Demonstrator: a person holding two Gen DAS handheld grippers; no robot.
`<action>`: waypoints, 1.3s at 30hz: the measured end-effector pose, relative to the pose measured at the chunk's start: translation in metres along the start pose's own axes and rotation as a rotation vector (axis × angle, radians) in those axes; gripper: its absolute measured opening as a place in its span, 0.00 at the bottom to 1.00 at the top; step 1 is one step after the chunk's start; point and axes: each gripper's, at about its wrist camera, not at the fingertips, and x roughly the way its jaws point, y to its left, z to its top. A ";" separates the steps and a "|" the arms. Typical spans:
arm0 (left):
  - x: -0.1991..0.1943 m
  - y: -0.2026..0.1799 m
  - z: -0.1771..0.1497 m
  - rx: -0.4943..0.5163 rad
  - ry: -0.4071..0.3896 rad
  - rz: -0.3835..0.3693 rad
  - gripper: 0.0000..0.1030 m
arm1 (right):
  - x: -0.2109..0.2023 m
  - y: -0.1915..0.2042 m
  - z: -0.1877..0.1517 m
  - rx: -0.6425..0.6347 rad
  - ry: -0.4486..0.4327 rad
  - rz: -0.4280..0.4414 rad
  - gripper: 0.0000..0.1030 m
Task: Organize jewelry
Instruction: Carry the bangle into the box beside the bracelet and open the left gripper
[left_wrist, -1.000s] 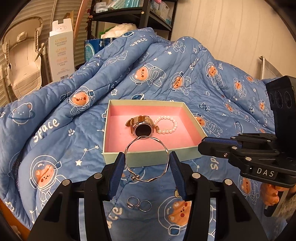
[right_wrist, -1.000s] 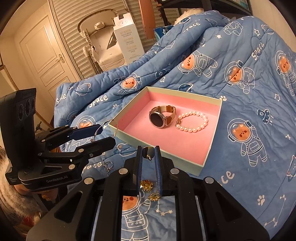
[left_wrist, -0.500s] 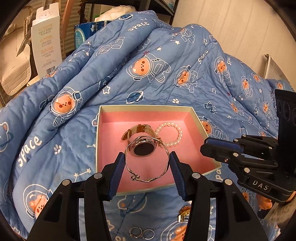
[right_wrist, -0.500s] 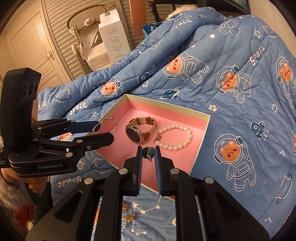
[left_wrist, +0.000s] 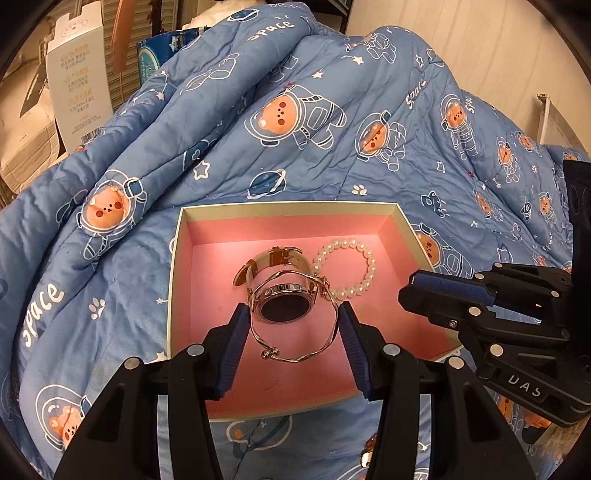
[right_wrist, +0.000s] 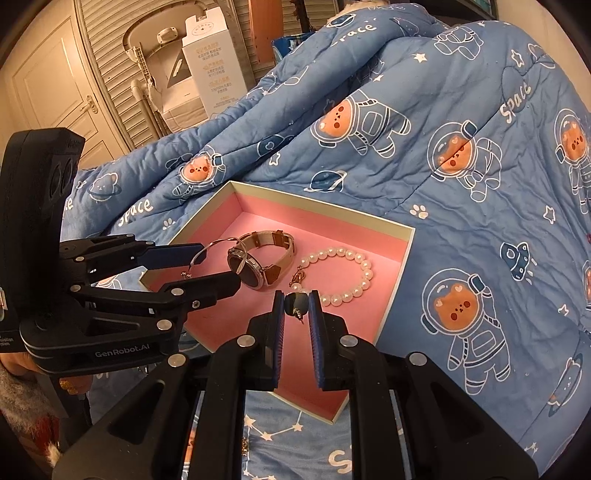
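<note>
A pale box with a pink lining (left_wrist: 207, 280) (right_wrist: 258, 210) lies on the blue quilt. In it are a watch (left_wrist: 284, 306) (right_wrist: 255, 266) and a pearl bracelet (left_wrist: 364, 269) (right_wrist: 351, 273). My left gripper (left_wrist: 291, 332) (right_wrist: 218, 267) is shut on a thin silver bangle (left_wrist: 314, 352) (right_wrist: 210, 247) and holds it over the watch, above the lining. My right gripper (right_wrist: 296, 304) (left_wrist: 413, 295) is shut on a small dark earring (right_wrist: 295, 304) and holds it over the box's near side, just in front of the pearl bracelet.
The blue astronaut-bear quilt (left_wrist: 332, 129) rises in folds behind the box. A gold piece (left_wrist: 365, 458) lies on the quilt in front of the box. A white carton (right_wrist: 212, 70) and a door (right_wrist: 48, 92) stand beyond the bed.
Both grippers have moved forward over the box. The bangle went from the box's front edge to above the watch. The earring went from the quilt side to over the lining.
</note>
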 end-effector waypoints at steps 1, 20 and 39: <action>0.000 -0.001 0.001 0.001 -0.004 0.002 0.47 | 0.000 -0.001 0.000 0.003 -0.002 -0.002 0.13; 0.041 -0.063 0.005 0.193 0.093 -0.063 0.47 | -0.020 -0.033 0.014 0.060 -0.053 -0.046 0.13; 0.040 -0.056 -0.001 0.187 0.092 -0.060 0.64 | 0.032 -0.024 0.030 0.009 0.079 0.010 0.13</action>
